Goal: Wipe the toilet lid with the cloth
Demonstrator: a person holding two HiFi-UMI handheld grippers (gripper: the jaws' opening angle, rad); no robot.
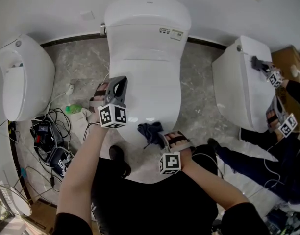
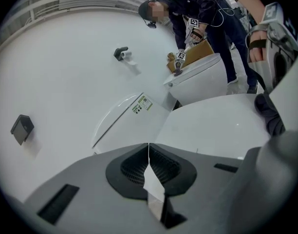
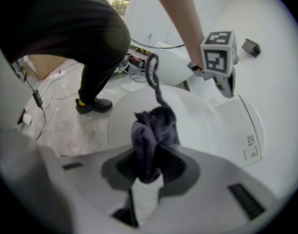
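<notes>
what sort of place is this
Probably a showroom or test room, not a home bathroom: three toilets stand in a row, loose cables lie on the floor, and a second person works at the right-hand toilet.

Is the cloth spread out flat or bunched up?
Bunched up: the cloth is a crumpled wad with a trailing strip, pinched in the right gripper.

Grey marbled stone floor point(image 1: 199, 82) carrying three white toilets in a row along the wall.
The middle white ceramic toilet point(image 1: 147, 48) stands with its lid down. A second white toilet point(image 1: 25, 77) stands on the person's left and a third white toilet point(image 1: 240, 82) on the right, with bare floor between each. Near the left one lies a tangle of black cables point(image 1: 47, 136), with a green plastic bottle point(image 1: 73, 108) close by. A black shoe point(image 1: 119, 159) stands by the middle toilet's front.
</notes>
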